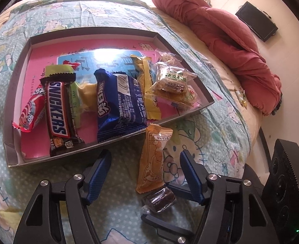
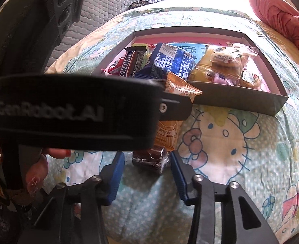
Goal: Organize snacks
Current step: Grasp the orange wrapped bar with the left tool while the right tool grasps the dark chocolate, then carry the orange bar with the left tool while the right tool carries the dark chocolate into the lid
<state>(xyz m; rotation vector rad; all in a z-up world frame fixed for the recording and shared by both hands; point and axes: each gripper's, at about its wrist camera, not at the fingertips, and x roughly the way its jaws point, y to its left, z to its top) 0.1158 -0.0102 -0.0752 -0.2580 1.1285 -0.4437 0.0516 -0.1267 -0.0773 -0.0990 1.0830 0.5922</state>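
Observation:
A shallow cardboard tray point(image 1: 84, 152) on the bedspread holds a Snickers bar point(image 1: 57, 109), a blue pack point(image 1: 121, 105), a red pack point(image 1: 32, 109) and yellow and clear packs. An orange packet point(image 1: 154, 158) lies outside the tray's front wall, between the fingers of my open left gripper point(image 1: 145, 153), untouched by either pad. Just below it sits a dark candy in clear wrap point(image 1: 159, 200). In the right wrist view this candy point(image 2: 149, 159) lies between the tips of my right gripper point(image 2: 147, 155), with a gap still on its left side. The orange packet point(image 2: 179, 87) is partly hidden there.
The left tool's black body point(image 2: 68, 109) crosses the right wrist view, held by a hand with red nails point(image 2: 58, 153). The tray's front wall point(image 2: 230, 99) stands just beyond. A red blanket point(image 1: 230, 46) lies bunched at the right, and one small wrapped snack point(image 1: 240, 96) beside it.

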